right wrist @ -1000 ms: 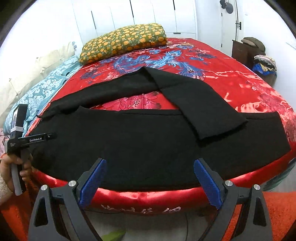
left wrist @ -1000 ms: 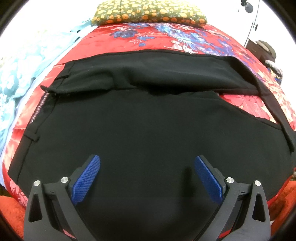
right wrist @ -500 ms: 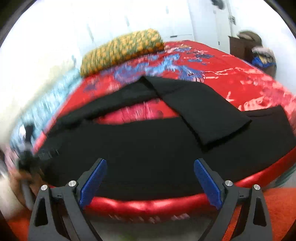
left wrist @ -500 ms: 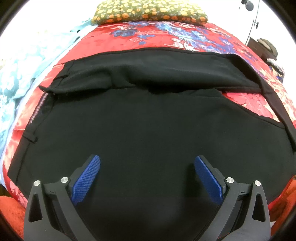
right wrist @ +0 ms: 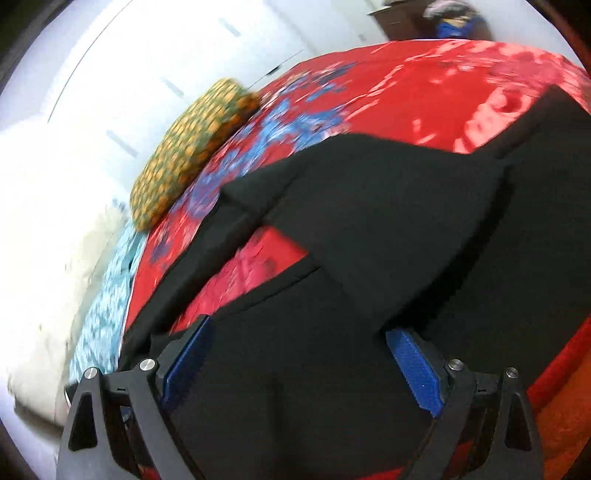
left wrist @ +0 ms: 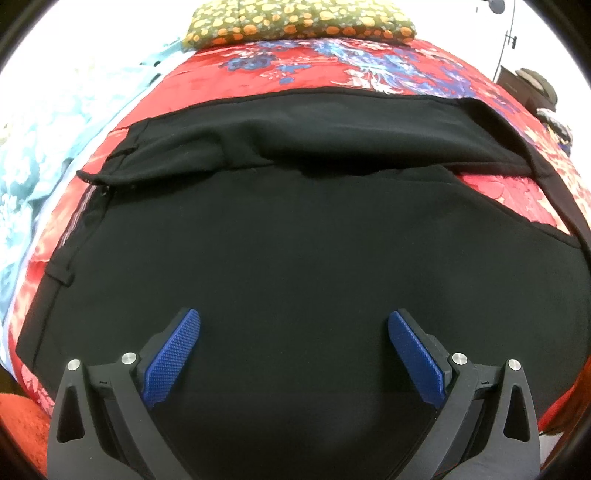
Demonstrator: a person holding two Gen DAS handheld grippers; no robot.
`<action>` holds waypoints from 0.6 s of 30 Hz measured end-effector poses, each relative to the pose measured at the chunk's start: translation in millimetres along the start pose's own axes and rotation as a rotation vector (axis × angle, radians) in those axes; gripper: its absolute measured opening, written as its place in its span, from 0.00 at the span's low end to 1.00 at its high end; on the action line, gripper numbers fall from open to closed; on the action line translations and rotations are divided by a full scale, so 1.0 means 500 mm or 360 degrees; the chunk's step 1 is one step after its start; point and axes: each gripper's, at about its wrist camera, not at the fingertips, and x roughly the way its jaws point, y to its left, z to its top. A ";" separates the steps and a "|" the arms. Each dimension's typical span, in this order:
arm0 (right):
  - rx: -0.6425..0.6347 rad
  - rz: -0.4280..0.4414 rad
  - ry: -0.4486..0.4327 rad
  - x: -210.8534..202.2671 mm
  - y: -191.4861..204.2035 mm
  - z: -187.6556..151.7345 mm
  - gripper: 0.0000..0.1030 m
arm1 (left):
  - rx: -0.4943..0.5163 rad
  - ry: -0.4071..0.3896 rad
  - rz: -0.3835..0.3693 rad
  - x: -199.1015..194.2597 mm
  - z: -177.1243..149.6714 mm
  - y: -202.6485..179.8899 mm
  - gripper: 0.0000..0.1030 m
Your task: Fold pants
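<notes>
Location: a home bedroom. Indicators: a bed covered by a red floral bedspread (left wrist: 388, 74), an orange-patterned pillow (left wrist: 299, 18) at its head, a light blue floral quilt (left wrist: 33, 162) alongside, and white wardrobe doors (right wrist: 177, 62) behind.

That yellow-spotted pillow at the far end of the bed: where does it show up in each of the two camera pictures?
Left wrist view: the pillow lies along the top edge, centred, beyond the black pants.
Right wrist view: the pillow sits left of centre, tilted and blurred.
Shared landmark: the blue floral patch on the red bedspread, just before the pillow.
</notes>
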 end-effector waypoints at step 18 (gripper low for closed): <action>0.0175 0.0012 -0.0031 -0.041 -0.072 0.073 0.22 | -0.0001 -0.0047 0.0001 0.001 -0.015 0.006 1.00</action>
